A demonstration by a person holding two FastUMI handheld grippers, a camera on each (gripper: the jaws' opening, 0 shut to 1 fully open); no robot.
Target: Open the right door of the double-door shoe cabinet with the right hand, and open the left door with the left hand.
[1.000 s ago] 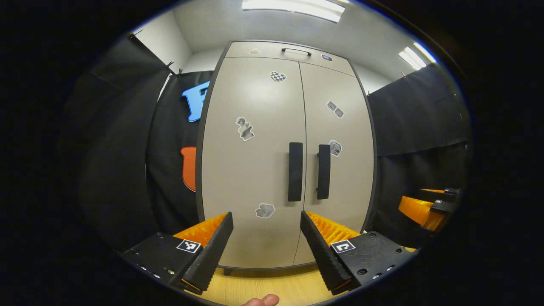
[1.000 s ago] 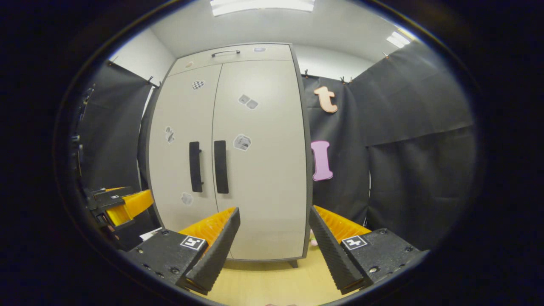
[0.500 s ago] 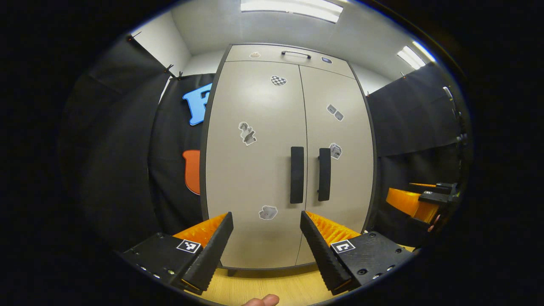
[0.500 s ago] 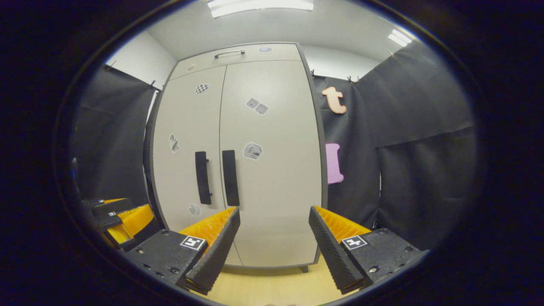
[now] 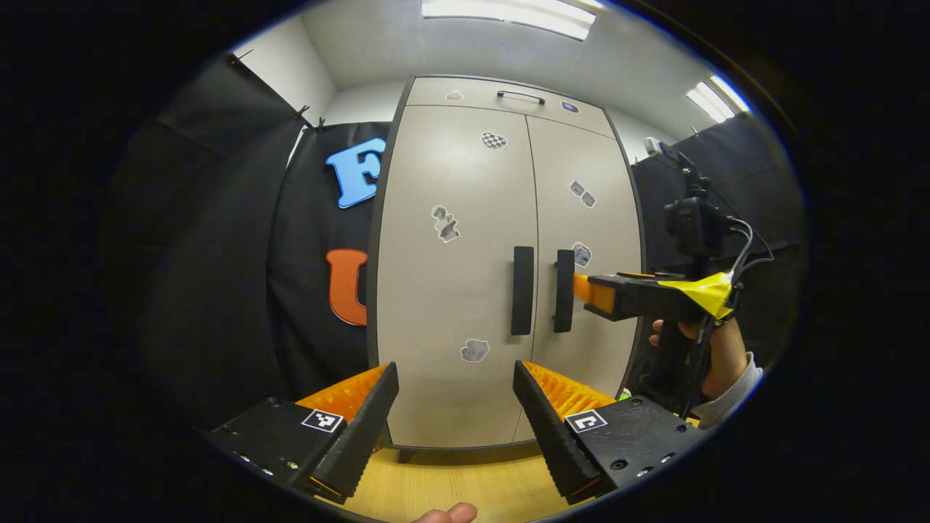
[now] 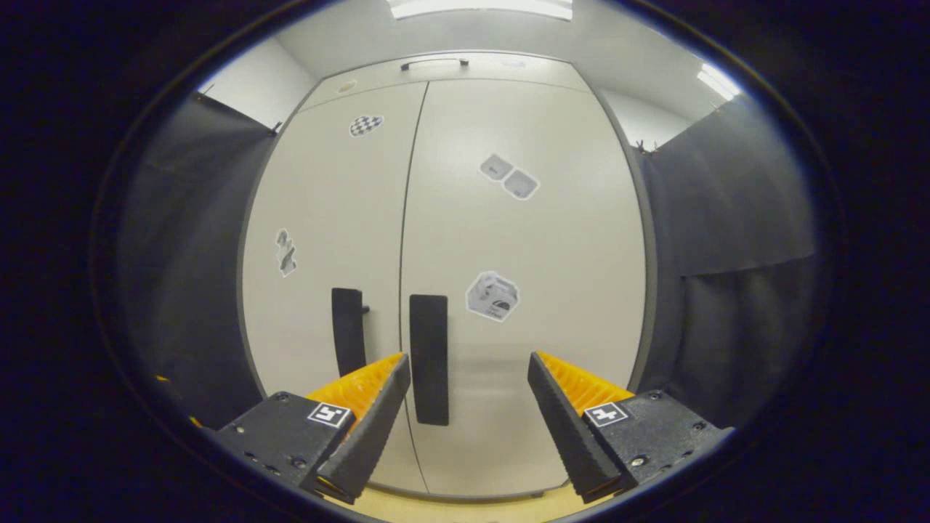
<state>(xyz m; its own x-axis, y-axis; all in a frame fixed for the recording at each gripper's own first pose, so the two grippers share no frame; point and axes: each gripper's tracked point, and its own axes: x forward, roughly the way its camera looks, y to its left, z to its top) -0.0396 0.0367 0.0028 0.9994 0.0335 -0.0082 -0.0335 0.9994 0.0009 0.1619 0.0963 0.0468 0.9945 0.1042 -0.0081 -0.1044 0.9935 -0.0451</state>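
**A:** At the middle of the booth, the double-door shoe cabinet (image 5: 508, 276) stands on the wooden floor (image 5: 450, 483) with both doors flush and closed. The right door handle (image 6: 429, 359) and the left door handle (image 6: 348, 330) hang as dark vertical bars on either side of the centre seam.

**B:** And the right hand-held gripper (image 6: 468, 407)?

**A:** Its jaws stand wide apart and grip nothing. In the right gripper view the right handle sits just inside its left finger, off centre. In the left gripper view its tip (image 5: 581, 289) is just beside that handle; whether it touches, I cannot tell.

**B:** What could go wrong?

**A:** My judgement: closing off centre could make one finger strike the handle's face, or catch the left handle, since the two bars hang so near each other. A grip on one edge may slip when the door is pulled.

**B:** The left hand-held gripper (image 5: 456, 407)?

**A:** Also wide open and empty, well apart from the cabinet and aimed near the left handle. If both doors swing together, the person's hand (image 5: 701, 356) on the right tool could cross the left door's path.

**B:** What's inside the cabinet?

**A:** Hidden; the shut doors cover it. Stickers dot the fronts, and a top panel (image 5: 508, 98) carries a small handle of its own.
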